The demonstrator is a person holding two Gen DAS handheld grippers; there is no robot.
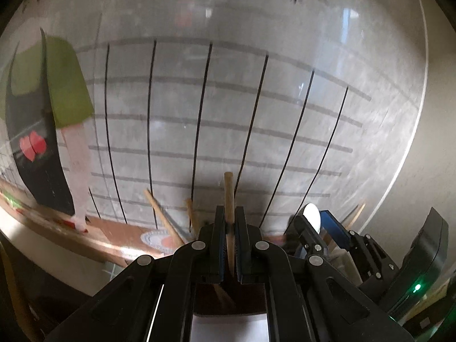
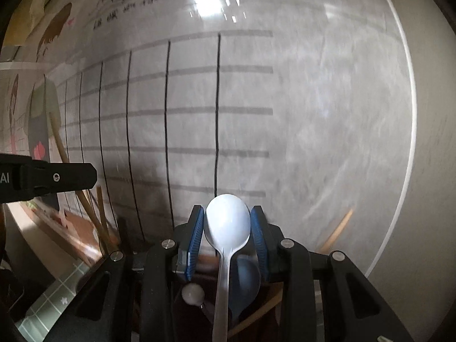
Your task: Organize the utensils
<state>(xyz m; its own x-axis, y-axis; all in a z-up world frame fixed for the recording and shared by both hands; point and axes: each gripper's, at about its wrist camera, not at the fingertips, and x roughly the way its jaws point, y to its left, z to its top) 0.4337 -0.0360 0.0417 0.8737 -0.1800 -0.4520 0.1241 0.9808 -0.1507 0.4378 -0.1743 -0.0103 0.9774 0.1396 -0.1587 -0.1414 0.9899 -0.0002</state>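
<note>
Left wrist view. Your left gripper [image 1: 229, 233] — jaws drawn tight on a wooden chopstick [image 1: 228, 196], which stands upright between the pads, its tip rising above them and its lower end running down behind them. Just left of the jaws: two more wooden sticks [image 1: 162, 216], leaning. Right of the jaws: your right gripper [image 1: 319, 222] with a white spoon [image 1: 311, 216] in it. Ahead of both: a whiteboard [image 1: 228, 99] ruled in a grid (writing blurred).

Right wrist view. Your right gripper [image 2: 227, 228] — jaws set narrow, blue pads pressing either side of the white spoon's [image 2: 227, 222] bowl, bowl up, handle running down below the jaws. Below and behind them: a dark holder [image 2: 205, 290] with a second spoon bowl [image 2: 246, 282]. Far left of the jaws: your left gripper [image 2: 71, 176], seen side-on.
</note>
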